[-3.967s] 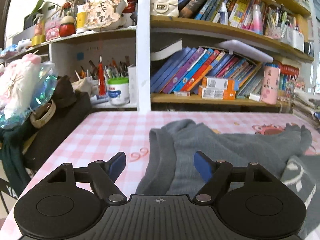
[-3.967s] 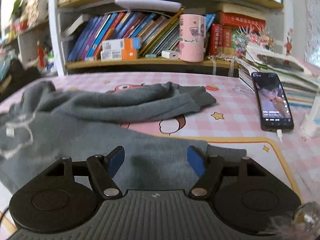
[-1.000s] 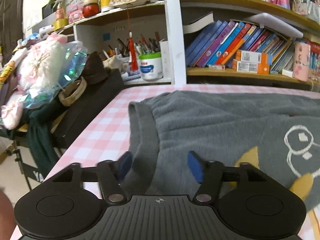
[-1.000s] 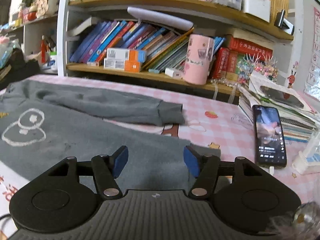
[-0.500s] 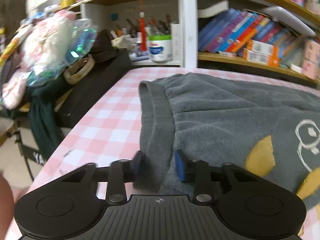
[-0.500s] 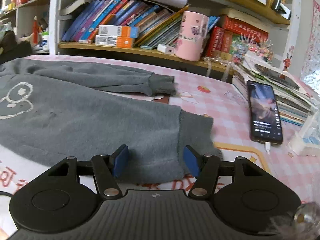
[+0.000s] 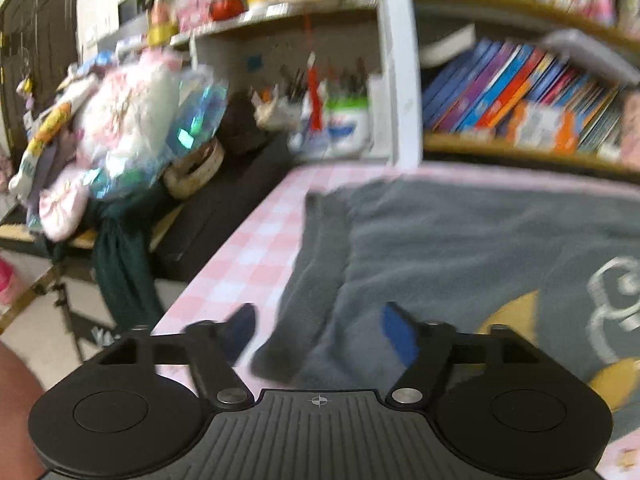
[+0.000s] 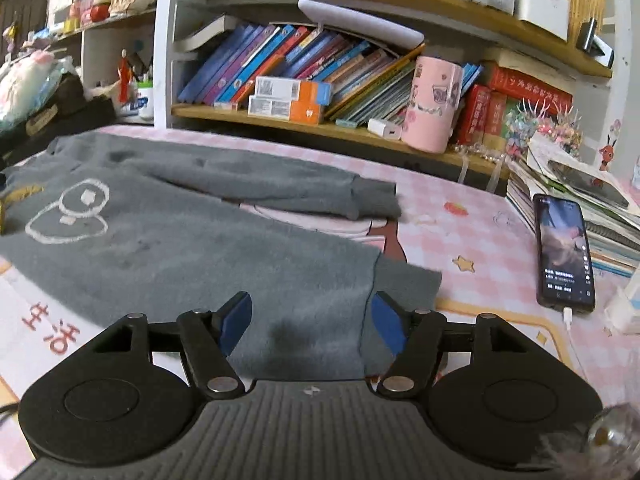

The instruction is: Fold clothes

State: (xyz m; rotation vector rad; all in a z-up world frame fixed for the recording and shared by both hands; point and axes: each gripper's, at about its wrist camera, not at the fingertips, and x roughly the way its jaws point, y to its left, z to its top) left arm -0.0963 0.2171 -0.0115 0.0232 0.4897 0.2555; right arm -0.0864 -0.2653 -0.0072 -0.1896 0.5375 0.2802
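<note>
Sweater (image 8: 224, 264) in grey knit lies spread flat on the pink checked worktop (image 8: 480, 236), and both tools are at its near edge. The left tool (image 7: 318, 330) has its jaws opening wide; the ribbed hem band (image 7: 316, 264) runs between the blue pads (image 7: 396, 332) without either pad pressing on it, so nothing is held there, though that view is blurred. The right tool (image 8: 310, 322) is also opening, its pads standing either side of the near sleeve's cuff (image 8: 400, 284), with cloth beneath and between them but no grip on it.

Beyond the right tool, the far sleeve (image 8: 280, 188) lies stretched out across the worktop towards the shelves, its cuff clear of the body. A white outline drawing (image 8: 68, 216) shows on the chest, face up. To the right a phone (image 8: 564, 248) rests on the worktop beside a stack of books (image 8: 592, 200); a bookshelf (image 8: 320, 120) runs behind.

Judging by how the garment lies, it has been laid out and smoothed but no fold has been made: both sleeves are still out and the body is at full length. Bringing the sleeves in and doubling the body all remain to do.
</note>
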